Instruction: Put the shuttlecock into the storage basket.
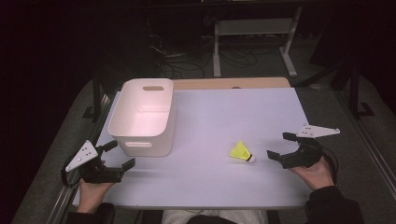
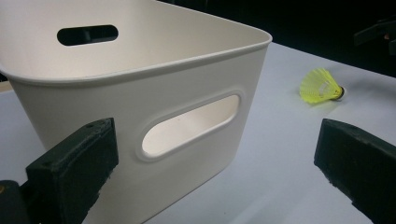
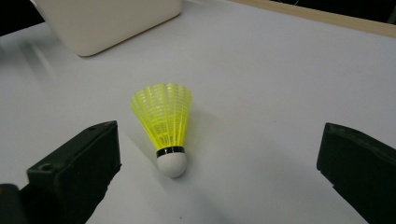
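Shuttlecock [image 1: 242, 153] work runs from the left gripper [image 1: 114, 157], jaws spread and empty at the bench's [image 1: 219, 186] seven o'clock beside the white bin [image 1: 142, 116], apparently waiting, past the yellow bird lying on its side at four o'clock, to the right gripper [image 1: 279, 145], gaping wide to straddle its cork.

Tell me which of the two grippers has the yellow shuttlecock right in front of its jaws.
The right gripper. Its open jaws face the shuttlecock, which lies on its side, cork end toward it. The left gripper points at the white bin instead.
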Demonstrator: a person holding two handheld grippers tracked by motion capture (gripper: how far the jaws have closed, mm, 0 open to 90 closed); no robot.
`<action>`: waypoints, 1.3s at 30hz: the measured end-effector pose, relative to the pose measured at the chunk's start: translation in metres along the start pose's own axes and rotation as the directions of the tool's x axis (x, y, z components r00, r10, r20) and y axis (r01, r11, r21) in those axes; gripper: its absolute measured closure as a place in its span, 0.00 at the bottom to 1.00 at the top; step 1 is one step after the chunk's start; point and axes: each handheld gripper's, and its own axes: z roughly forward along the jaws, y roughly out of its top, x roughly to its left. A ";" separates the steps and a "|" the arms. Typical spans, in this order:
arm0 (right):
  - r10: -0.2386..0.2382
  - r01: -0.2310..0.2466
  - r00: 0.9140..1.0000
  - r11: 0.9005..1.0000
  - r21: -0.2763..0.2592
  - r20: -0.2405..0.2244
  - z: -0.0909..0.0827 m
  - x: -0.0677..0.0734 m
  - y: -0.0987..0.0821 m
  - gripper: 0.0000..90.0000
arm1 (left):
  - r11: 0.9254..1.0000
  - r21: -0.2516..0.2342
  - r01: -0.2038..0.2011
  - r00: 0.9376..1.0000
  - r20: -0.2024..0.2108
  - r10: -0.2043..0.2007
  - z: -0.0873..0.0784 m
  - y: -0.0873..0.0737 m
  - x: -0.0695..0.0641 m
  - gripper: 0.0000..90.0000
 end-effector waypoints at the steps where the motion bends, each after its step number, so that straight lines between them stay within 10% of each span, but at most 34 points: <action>1: -0.005 0.005 1.000 1.000 0.002 -0.001 0.000 0.001 0.001 0.00 | 1.000 0.000 -0.002 1.000 -0.001 0.002 0.000 0.000 0.000 0.00; 39: -0.107 0.112 0.993 0.987 0.113 -0.044 0.014 0.018 0.037 0.00 | 1.000 -0.001 -0.005 1.000 -0.001 0.005 -0.001 0.000 -0.001 0.00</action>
